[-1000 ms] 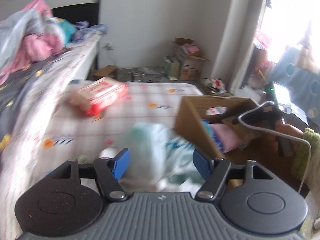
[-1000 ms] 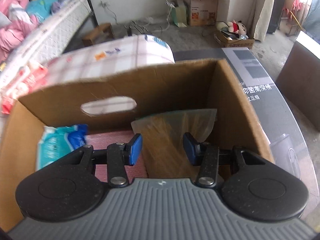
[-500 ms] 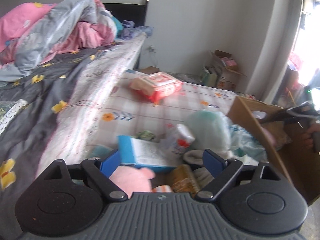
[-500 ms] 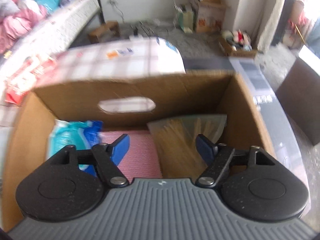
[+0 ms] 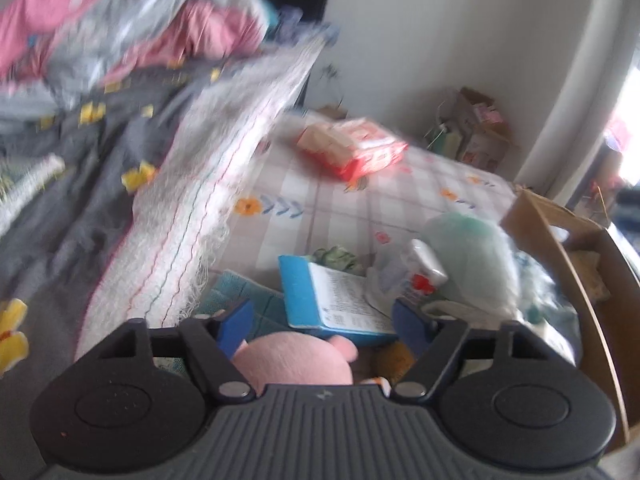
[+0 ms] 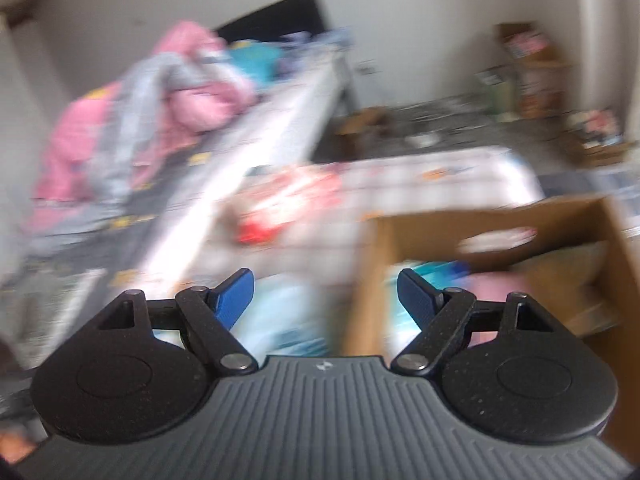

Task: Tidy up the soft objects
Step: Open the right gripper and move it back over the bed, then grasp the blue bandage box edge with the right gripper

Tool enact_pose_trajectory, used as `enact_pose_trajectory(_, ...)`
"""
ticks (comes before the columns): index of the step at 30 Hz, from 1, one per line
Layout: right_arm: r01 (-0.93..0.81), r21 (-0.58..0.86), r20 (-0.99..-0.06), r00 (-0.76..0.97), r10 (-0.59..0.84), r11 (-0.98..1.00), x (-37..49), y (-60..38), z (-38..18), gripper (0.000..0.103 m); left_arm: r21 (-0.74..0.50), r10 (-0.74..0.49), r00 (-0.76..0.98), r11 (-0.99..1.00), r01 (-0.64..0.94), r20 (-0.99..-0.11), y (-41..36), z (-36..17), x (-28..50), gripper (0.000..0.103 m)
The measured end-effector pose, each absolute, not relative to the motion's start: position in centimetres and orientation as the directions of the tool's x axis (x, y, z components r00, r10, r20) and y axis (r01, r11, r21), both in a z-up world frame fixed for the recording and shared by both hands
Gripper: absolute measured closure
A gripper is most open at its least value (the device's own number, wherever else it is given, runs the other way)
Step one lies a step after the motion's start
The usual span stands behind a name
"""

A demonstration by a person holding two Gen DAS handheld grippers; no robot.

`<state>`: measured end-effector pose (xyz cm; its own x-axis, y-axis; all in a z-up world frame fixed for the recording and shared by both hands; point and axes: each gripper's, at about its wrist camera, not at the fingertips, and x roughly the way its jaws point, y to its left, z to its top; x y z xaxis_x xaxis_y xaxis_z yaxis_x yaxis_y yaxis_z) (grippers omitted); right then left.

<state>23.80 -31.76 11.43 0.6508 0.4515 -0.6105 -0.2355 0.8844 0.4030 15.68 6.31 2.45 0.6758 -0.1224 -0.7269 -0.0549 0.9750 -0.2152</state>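
Observation:
My left gripper (image 5: 324, 326) is open above a pile of soft items on the checked mattress (image 5: 360, 200). A pink plush (image 5: 296, 364) lies between its fingers, untouched as far as I can tell. A blue-and-white pack (image 5: 332, 300), a small white packet (image 5: 424, 268) and a pale green fluffy toy (image 5: 472, 256) lie just ahead. The cardboard box (image 5: 568, 248) stands to the right. My right gripper (image 6: 326, 296) is open and empty, over the box's left wall (image 6: 360, 272). The box (image 6: 500, 220) holds a blue pack (image 6: 436, 270), a pink item (image 6: 496, 284) and a tan pad (image 6: 560, 268).
A red-and-white pack (image 5: 356, 148) lies farther back on the mattress. A bed with a grey flowered cover (image 5: 80, 160) and pink bedding (image 5: 120, 20) rises on the left. Cardboard boxes (image 5: 476, 128) stand by the far wall. The right wrist view is motion-blurred.
My right gripper let go of the tan pad in the box, opened wide, pulled back and swung left. My left gripper swung left from the green toy to over the pink plush.

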Motion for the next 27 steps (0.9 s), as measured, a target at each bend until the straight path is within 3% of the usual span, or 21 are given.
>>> enact_pose_trajectory(4, -0.318, 0.479, -0.588, 0.575, 0.569, 0.818, 21.5, -25.8, 9.4, 0.029, -0.314, -0.208, 0.54, 0.943, -0.111, -0.816, 8.5, 0.2, 20.2, 0.033)
enact_pose_trajectory(9, -0.331, 0.512, -0.59, 0.535, 0.605, 0.793, 19.4, -21.0, 7.0, 0.029, -0.297, -0.197, 0.453, 0.941, -0.162, -0.869, 9.0, -2.0, 23.5, 0.035)
enact_pose_trajectory(11, -0.315, 0.551, -0.586, 0.513, 0.627, 0.773, 19.2, -20.3, 6.3, 0.03, -0.298, -0.201, 0.432, 0.939, -0.17, -0.879, 9.0, -2.6, 24.2, 0.041)
enact_pose_trajectory(13, -0.303, 0.554, -0.594, 0.508, 0.623, 0.775, 18.4, -19.6, 5.3, 0.03, -0.317, -0.216, 0.417, 0.929, -0.19, -0.883, 9.1, -3.0, 24.4, 0.054)
enact_pose_trajectory(18, -0.27, 0.546, -0.614, 0.514, 0.598, 0.793, 17.8, -20.3, 3.8, 0.03, -0.336, -0.208, 0.478, 0.921, -0.199, -0.853, 8.9, -1.5, 23.9, 0.09)
enact_pose_trajectory(23, -0.238, 0.565, -0.615, 0.517, 0.595, 0.79, 17.0, -21.7, 3.1, 0.03, -0.316, -0.183, 0.571, 0.938, -0.141, -0.8, 7.7, 2.2, 22.7, 0.099)
enact_pose_trajectory(27, -0.227, 0.573, -0.598, 0.541, 0.591, 0.788, 16.2, -22.8, 3.5, 0.03, -0.138, -0.103, 0.682, 0.99, 0.003, -0.724, 4.2, 6.4, 19.6, 0.099)
